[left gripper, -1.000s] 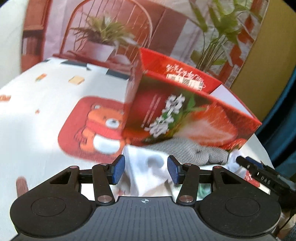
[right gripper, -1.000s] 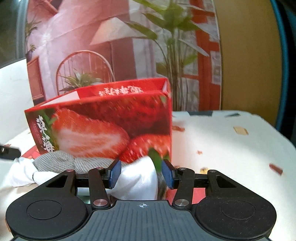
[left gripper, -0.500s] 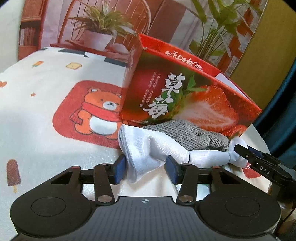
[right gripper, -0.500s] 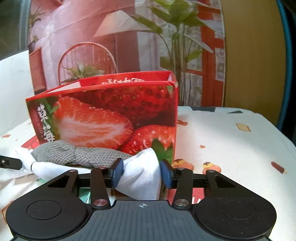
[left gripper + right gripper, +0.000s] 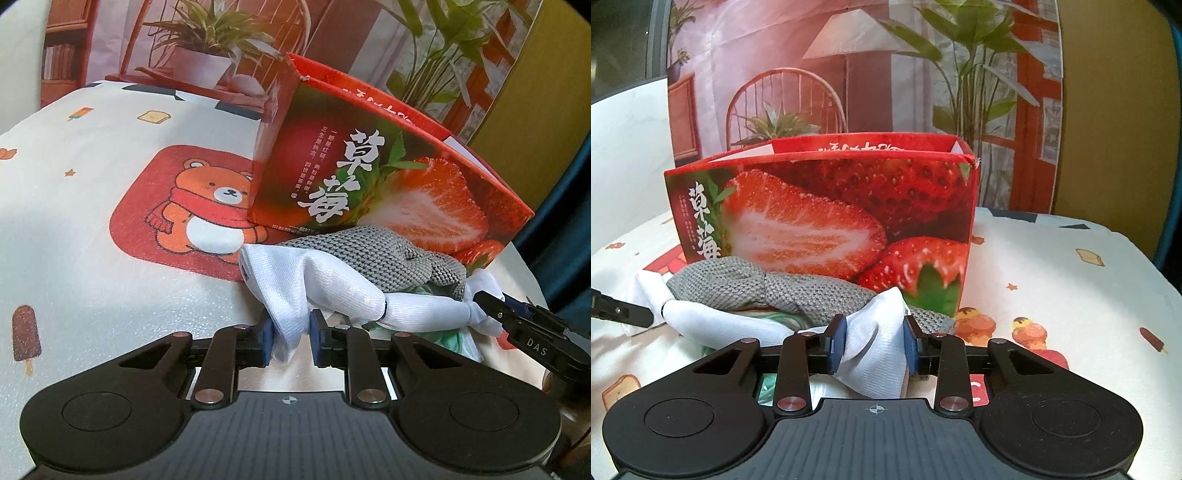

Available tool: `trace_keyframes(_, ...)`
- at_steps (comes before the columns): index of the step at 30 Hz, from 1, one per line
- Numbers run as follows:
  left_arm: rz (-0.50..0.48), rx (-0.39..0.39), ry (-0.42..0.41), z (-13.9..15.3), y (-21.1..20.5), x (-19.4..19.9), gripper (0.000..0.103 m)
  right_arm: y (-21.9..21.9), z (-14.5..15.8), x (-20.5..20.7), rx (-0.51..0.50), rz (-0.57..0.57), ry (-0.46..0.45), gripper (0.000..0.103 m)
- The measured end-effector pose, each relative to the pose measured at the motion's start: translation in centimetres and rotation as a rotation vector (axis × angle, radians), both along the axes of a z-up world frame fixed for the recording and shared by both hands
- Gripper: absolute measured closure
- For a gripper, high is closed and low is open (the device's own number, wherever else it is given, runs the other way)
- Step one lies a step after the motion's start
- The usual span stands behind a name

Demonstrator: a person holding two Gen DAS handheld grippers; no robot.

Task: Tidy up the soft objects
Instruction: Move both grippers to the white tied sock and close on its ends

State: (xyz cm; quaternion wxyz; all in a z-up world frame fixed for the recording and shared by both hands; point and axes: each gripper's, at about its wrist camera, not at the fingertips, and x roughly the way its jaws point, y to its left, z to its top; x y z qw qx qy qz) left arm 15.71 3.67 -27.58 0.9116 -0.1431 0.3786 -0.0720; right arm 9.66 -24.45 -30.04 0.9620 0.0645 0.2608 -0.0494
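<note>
Against the near wall of the strawberry box (image 5: pixel 373 184), seen from the left wrist, a grey knitted cloth (image 5: pixel 376 254) lies on a white cloth (image 5: pixel 314 280) drawn out long in front of the box. The left gripper (image 5: pixel 290 338) is closing, its blue pads pinching the white cloth's end farthest from the right gripper (image 5: pixel 491 306), whose black finger tip meets the bunched opposite end. The box top is open; its inside is hidden from here. A bear print on the tablecloth (image 5: pixel 92 229) sits left of the box.

From the right wrist, the box (image 5: pixel 827 218) stands upright just behind both cloths. The right gripper (image 5: pixel 873 349) is closing on a fold of the white cloth (image 5: pixel 875 354), pads pressing it. The grey cloth (image 5: pixel 768 288) rests against the box's foot. The left gripper's tip (image 5: pixel 624 312) shows far left of the box. Nothing of the box's contents can be made out.
</note>
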Motion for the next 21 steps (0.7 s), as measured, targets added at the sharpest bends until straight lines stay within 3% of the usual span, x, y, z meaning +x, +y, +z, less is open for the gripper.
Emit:
trace_keyframes(8,0.042,0.017,-0.014,0.3,0.3,-0.3,0.091,0.0,0.0,-0.2,0.002,0.015,-0.01,0.074)
trace_keyframes(21,0.096,0.023,-0.085,1.8,1.4,-0.9,0.093,0.7,0.4,-0.8,-0.018,0.074,-0.043,0.08)
